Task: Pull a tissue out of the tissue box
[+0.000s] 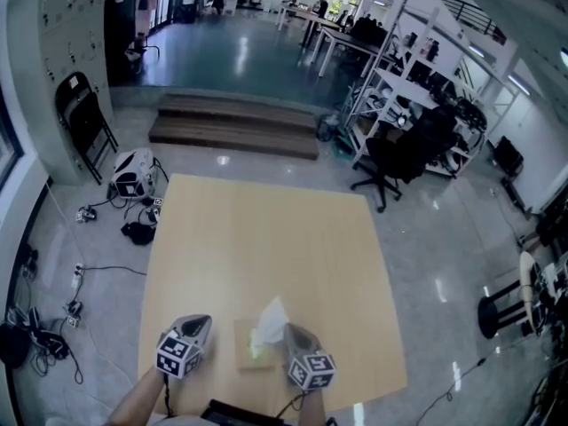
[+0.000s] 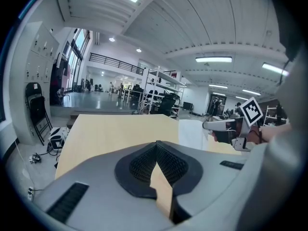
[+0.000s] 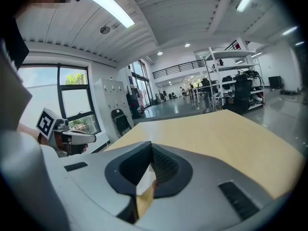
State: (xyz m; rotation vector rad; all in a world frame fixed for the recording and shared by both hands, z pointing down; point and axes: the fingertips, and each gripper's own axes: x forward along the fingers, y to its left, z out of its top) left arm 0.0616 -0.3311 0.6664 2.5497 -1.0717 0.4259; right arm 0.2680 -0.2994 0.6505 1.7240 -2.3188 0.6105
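Tissue (image 1: 271, 320) is partway out, I'd say. It stands up from the tissue box (image 1: 243, 351) as a crumpled white peak, and its bottom end looks to be in the slot, so the pull isn't finished. The box is low and tan, lying flat on the table (image 1: 266, 238). The right gripper (image 1: 289, 334), just right of the box, is clamped on the tissue. The left gripper (image 1: 202, 323) sits just left of the box, with its jaws closed on nothing.

We carry 2 grippers: the left gripper (image 1: 199, 323) and the right gripper (image 1: 289, 332) are each a smooth grey moulded shell with black ribbed pads (image 2: 139, 166), black slotted vents (image 2: 67, 201) on top and a cube (image 1: 177, 355) of black-and-white square markers, a thin black cable (image 1: 165, 396) trailing behind
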